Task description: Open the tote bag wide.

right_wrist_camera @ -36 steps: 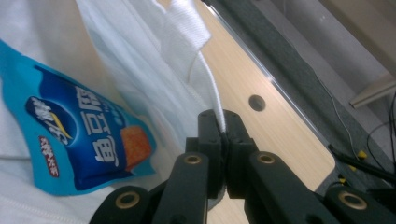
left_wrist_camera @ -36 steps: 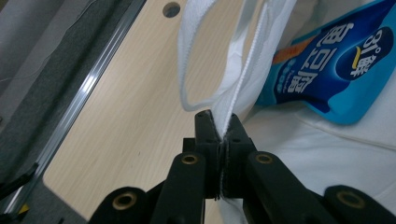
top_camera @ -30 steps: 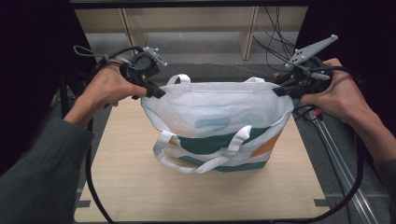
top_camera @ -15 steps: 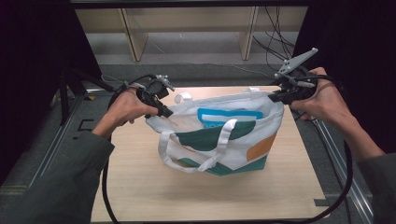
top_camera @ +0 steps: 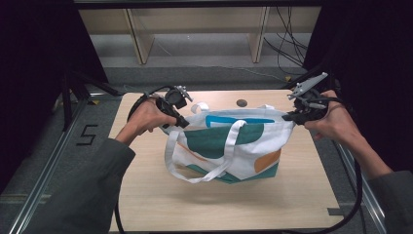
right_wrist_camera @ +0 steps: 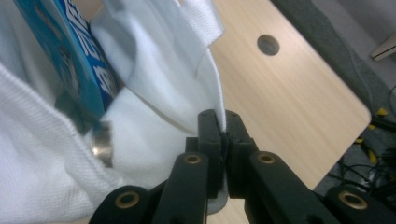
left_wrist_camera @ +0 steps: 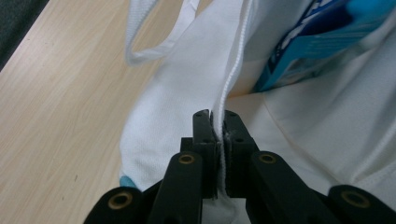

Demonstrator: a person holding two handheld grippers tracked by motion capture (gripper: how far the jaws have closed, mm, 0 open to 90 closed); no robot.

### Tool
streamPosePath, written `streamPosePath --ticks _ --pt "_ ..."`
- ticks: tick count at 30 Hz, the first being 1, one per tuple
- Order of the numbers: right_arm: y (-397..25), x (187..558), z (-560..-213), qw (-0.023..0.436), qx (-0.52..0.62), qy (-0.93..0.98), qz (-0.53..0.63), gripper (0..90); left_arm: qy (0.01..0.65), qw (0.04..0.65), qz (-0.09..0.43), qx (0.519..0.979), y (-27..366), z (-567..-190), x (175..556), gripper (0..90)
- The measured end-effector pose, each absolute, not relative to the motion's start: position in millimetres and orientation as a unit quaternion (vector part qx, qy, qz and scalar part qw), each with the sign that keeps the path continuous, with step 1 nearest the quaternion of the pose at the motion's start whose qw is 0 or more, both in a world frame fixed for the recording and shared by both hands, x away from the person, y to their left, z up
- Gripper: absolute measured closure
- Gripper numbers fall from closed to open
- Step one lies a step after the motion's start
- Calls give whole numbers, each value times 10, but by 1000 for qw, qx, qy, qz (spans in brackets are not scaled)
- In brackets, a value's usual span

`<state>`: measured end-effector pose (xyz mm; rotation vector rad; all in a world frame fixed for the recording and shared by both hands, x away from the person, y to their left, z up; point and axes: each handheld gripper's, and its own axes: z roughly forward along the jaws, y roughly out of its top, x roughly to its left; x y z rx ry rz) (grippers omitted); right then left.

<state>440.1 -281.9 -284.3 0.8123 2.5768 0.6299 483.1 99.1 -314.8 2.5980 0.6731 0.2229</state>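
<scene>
The white woven fabric tote bag with green, teal and orange curved shapes stands on the pale wooden table, near its middle, and its bottom rests on the wood. The cloth has a fine mesh-like weave and a stitched hem along the rim. Its long axis runs from left to right across the table, and its mouth points upward, pulled into a long narrow opening. One flat white strap loop hangs down over the front face of the bag; another small loop shows at the far rim.

The left tool is clenched on the left end of the bag's rim, and the right tool is clenched on the right end of that rim. In the left gripper view, the black jaws of the left tool pinch the hem tightly. In the right gripper view, the right tool grips a thin fold of the cloth in the same way.

The gripper views look inside the bag, where a blue cardboard box with white letters lies; the right gripper view adds a shiny metal piece beside it and a round hole in the table beyond the bag.
</scene>
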Motion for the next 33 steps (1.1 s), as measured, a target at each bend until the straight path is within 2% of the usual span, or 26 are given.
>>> streamPosePath --ticks 1,5,7,8,12,14,15,21,24,25,27,28,29,31,33 --pt "-2825 4398 -2941 160 308 908 234 886 244 219 78 942 975 -3184 4857 854" --pt "-2853 4416 -3085 150 317 905 242 886 252 216 67 941 932 -3356 4933 854" --pt "-2856 4421 -3188 148 318 905 239 886 256 212 55 942 924 -3488 4953 856" --pt "-2909 4463 -3234 173 289 917 214 886 257 211 47 942 918 -3563 4966 857" --pt "-2870 4421 -3475 140 321 911 219 886 255 206 27 945 857 -3863 4968 859" --pt "-2919 4447 -3603 150 310 916 203 885 246 199 20 948 848 -3973 4984 859" --pt "-2895 4432 -3684 130 326 909 225 885 250 201 19 947 842 -4033 4984 860" --pt "-2955 4440 -4015 110 332 906 239 885 262 219 1 940 863 -4315 4966 861" --pt "-2964 4424 -4143 101 341 902 246 885 264 224 -10 938 866 -4465 4938 862" --pt "-2966 4426 -4186 102 335 902 253 885 283 224 -21 932 853 -4513 4911 862" --pt "-2969 4429 -4282 105 334 904 244 885 290 230 -13 929 818 -4605 4890 862" --pt "-2934 4408 -4336 88 341 903 248 885 290 226 -15 930 807 -4630 4879 862" --pt "-2951 4426 -4399 113 324 912 223 885 288 227 -13 930 805 -4632 4874 859" --pt "-2871 4367 -4502 81 336 908 235 885 287 236 -9 928 838 -4559 4844 844" --pt "-2880 4364 -4544 84 335 908 237 884 295 246 -3 923 907 -4465 4802 802"
